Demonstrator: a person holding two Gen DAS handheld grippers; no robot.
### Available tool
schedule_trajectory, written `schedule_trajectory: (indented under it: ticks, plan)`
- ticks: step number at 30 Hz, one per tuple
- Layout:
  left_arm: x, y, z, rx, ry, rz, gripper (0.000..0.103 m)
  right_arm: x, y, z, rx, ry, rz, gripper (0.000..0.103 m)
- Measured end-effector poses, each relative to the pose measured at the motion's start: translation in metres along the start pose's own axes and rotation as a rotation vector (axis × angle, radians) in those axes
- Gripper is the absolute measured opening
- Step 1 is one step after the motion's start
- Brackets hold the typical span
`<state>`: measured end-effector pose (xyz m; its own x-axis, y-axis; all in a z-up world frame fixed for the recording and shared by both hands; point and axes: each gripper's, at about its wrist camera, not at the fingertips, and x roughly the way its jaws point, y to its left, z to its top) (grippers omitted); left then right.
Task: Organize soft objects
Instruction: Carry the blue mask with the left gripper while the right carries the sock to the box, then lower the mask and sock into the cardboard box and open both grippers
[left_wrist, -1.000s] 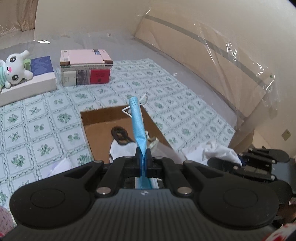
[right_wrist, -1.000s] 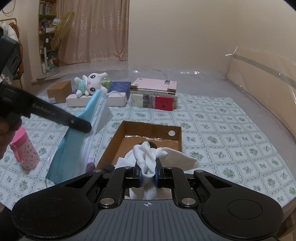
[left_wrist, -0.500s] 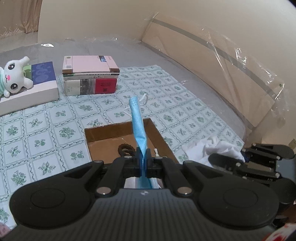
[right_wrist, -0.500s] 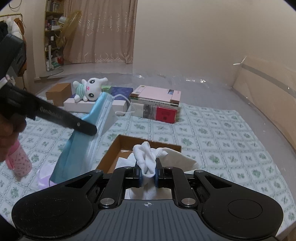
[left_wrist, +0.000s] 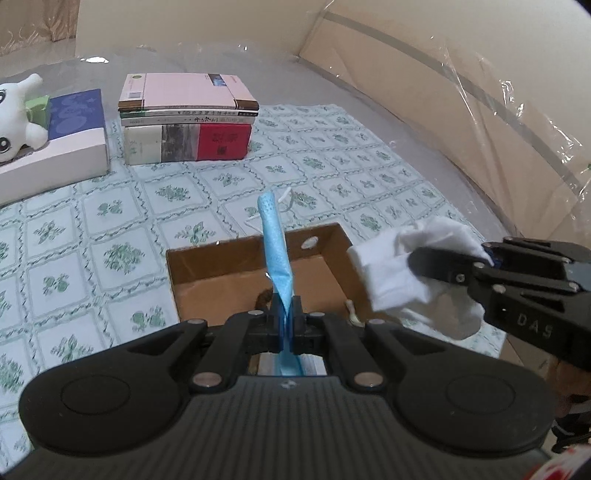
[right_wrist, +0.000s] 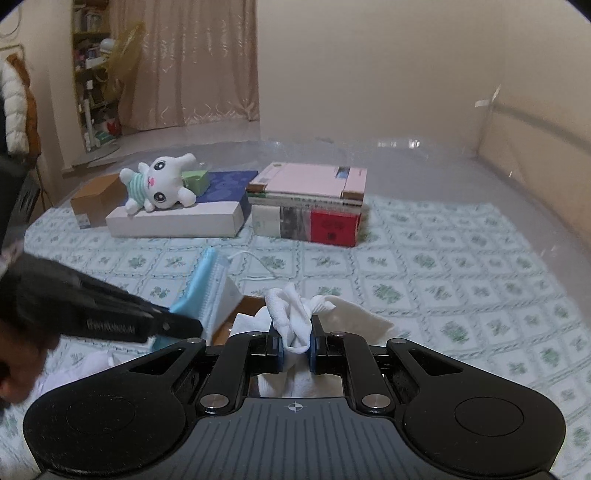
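The blue face mask (left_wrist: 276, 254) stands pinched in the closed left gripper (left_wrist: 287, 325), low centre of frame, over the open cardboard box (left_wrist: 255, 277). A dark item (left_wrist: 264, 298) lies inside the box. At right, the right gripper (right_wrist: 295, 349) clamps a bunched white sock (right_wrist: 291, 317) above the box's edge.

Cardboard box (left_wrist: 255, 280) lies open-topped — book stack (left_wrist: 188, 122) stands well behind.
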<state>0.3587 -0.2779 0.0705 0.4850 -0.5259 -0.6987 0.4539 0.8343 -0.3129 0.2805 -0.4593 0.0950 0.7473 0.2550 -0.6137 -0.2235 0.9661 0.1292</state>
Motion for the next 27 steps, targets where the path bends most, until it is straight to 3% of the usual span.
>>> schedule_trajectory:
  ticks: [4, 7, 10, 13, 16, 21, 27]
  plan:
    - [0.023, 0.005, -0.005, 0.022, 0.045, 0.007, 0.002, 0.029, -0.009, -0.006, 0.054, 0.089, 0.102, 0.012]
    - [0.034, 0.009, -0.012, 0.065, 0.115, 0.030, 0.002, 0.049, -0.009, -0.021, 0.026, 0.230, 0.148, 0.012]
    - [0.040, 0.012, -0.018, 0.104, 0.159, 0.034, 0.002, 0.060, -0.009, -0.035, -0.054, 0.329, 0.108, 0.012]
    - [0.049, 0.010, -0.018, 0.144, 0.194, 0.048, 0.002, 0.065, -0.007, -0.045, -0.141, 0.366, 0.018, 0.012]
    - [0.059, 0.010, -0.019, 0.148, 0.216, 0.063, 0.002, 0.070, -0.007, -0.049, -0.179, 0.362, -0.037, 0.012]
    - [0.073, 0.017, -0.015, 0.101, 0.195, 0.109, 0.002, 0.083, -0.001, -0.049, -0.224, 0.281, -0.109, 0.012]
    - [0.081, 0.019, -0.010, 0.126, 0.186, 0.150, 0.002, 0.101, -0.005, -0.039, -0.174, 0.246, -0.107, 0.012]
